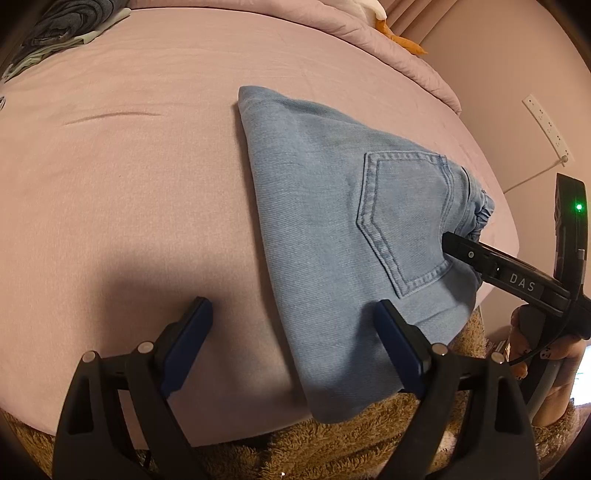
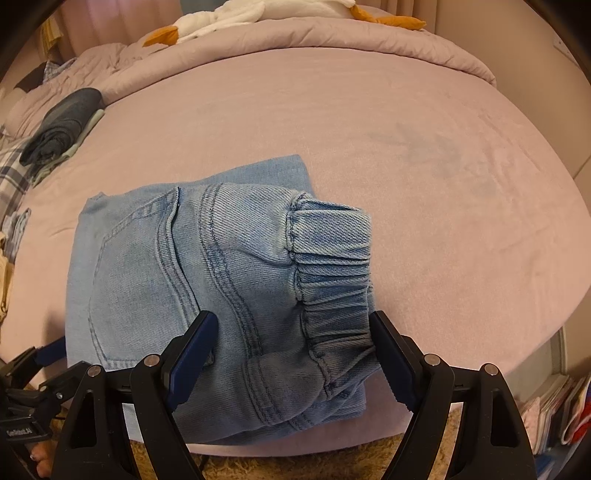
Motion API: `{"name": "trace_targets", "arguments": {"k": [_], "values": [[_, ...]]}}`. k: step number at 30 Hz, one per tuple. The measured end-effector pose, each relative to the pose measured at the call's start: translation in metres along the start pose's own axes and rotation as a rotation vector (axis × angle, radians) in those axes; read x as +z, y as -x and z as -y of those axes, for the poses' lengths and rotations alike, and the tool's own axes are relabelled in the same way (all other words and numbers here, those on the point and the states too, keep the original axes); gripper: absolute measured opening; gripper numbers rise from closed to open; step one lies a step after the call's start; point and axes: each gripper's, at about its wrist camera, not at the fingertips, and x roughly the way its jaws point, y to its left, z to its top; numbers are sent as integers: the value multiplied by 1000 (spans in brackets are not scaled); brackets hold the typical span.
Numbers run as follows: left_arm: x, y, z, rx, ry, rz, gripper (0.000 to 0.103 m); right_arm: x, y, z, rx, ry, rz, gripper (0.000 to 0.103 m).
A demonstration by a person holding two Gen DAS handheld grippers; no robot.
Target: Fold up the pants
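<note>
Light blue denim pants (image 1: 332, 221) lie folded into a compact stack on the pink bed (image 1: 129, 184), back pocket (image 1: 402, 221) on top, at the near edge. In the right wrist view the pants (image 2: 221, 295) show their elastic waistband (image 2: 332, 266) on the right. My left gripper (image 1: 291, 321) is open, its right finger over the pants' near corner, its left finger over bare sheet. My right gripper (image 2: 291, 332) is open, low over the waistband end of the stack, jaws apart on either side of it. It also shows in the left wrist view (image 1: 458, 243) at the waistband.
A rolled dark garment (image 2: 62, 125) and other clothes lie at the bed's far left. A pink duvet (image 2: 295, 40) and a white and orange plush toy (image 2: 221, 18) lie at the back. Brown shaggy rug (image 1: 332, 443) lies below the bed edge. Books (image 2: 554, 413) stand at lower right.
</note>
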Motion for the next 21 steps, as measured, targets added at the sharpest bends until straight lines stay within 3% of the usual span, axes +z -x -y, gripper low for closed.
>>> {"name": "trace_targets", "arguments": {"k": [21], "values": [[1, -1, 2, -3, 1, -1, 89, -3, 2, -9, -49, 6, -9, 83]]}}
